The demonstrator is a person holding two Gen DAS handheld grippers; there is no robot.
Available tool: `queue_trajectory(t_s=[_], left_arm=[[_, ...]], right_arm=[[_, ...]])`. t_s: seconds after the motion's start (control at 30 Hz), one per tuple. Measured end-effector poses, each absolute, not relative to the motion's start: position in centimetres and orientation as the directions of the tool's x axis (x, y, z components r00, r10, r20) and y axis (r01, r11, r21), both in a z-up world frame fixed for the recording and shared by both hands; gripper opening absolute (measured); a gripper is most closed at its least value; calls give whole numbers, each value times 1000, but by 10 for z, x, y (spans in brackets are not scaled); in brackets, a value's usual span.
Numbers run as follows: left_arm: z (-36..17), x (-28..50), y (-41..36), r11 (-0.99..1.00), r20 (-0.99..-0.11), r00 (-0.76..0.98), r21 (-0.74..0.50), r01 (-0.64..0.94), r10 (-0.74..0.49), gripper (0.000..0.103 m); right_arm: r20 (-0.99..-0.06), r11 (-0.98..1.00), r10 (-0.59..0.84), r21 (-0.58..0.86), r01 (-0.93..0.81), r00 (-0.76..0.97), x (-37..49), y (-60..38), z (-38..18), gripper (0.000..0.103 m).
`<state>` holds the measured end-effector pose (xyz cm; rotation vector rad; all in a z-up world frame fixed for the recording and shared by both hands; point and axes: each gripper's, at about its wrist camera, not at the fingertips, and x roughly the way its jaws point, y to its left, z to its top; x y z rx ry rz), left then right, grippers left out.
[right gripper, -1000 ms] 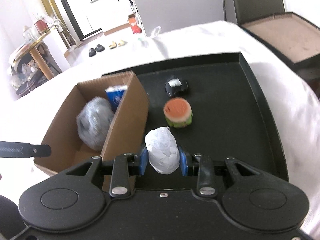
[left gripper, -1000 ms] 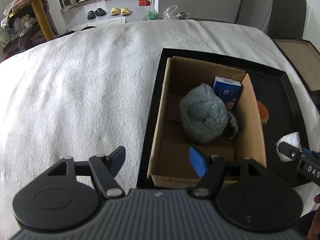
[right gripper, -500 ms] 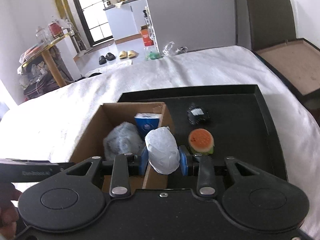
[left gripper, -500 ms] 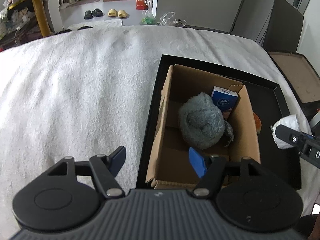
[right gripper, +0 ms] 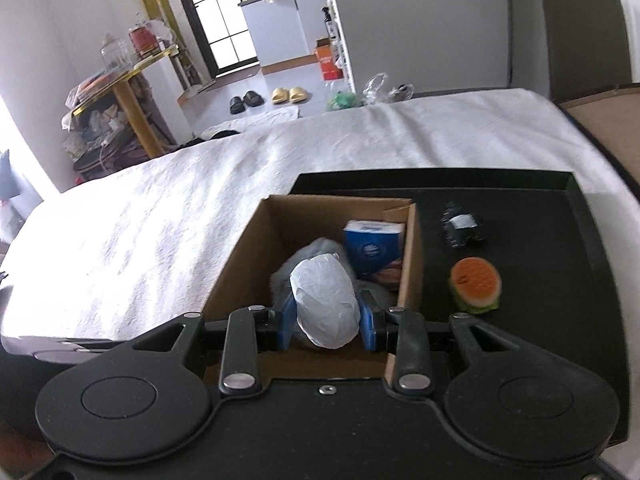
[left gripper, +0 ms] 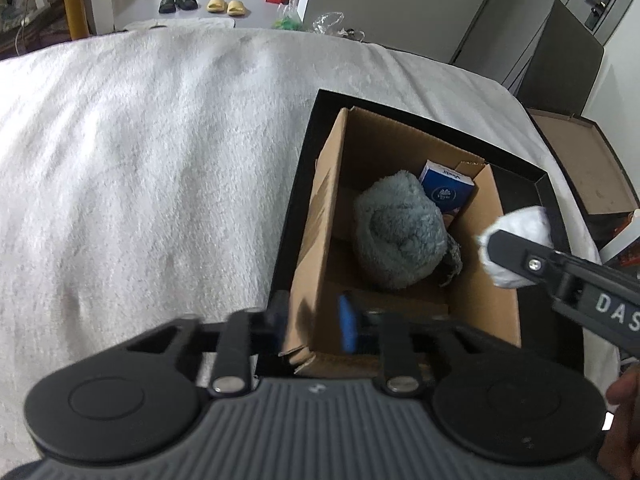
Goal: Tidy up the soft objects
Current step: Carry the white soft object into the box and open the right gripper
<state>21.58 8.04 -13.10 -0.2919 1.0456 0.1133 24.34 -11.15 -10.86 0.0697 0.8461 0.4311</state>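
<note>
A cardboard box (left gripper: 320,216) (right gripper: 236,260) stands in a black tray (right gripper: 560,248) on the white bed. In it lie a grey fluffy bundle (left gripper: 396,236) and a blue tissue pack (left gripper: 446,192) (right gripper: 374,248). My right gripper (right gripper: 326,316) is shut on a white soft bundle (right gripper: 324,304) and holds it above the box; the bundle also shows in the left wrist view (left gripper: 524,232). My left gripper (left gripper: 314,320) has its jaws narrowed around the box's near left wall, one finger inside, one outside; whether they press it I cannot tell.
A watermelon-slice toy (right gripper: 476,284) and a small black object (right gripper: 460,228) lie on the tray right of the box. White blanket (left gripper: 140,180) spreads to the left. A brown lid (left gripper: 580,164) lies beyond the tray. Slippers and a yellow table stand on the floor behind.
My right gripper carried the white bundle left from over the tray to above the box. My left gripper's jaws narrowed and moved onto the box's near left wall.
</note>
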Motion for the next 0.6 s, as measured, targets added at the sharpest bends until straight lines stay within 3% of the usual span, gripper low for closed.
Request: queue_trajectory(t_s=[0.43, 0.6], left_arm=[[-137, 211, 91, 942, -859, 503, -243, -232, -98, 10], [-138, 213, 95, 941, -863, 493, -248, -229, -108, 11]], right_arm=[[-716, 877, 469, 308, -369, 517, 250, -71, -118, 34], [-715, 881, 464, 310, -358, 523, 248, -74, -118, 44]])
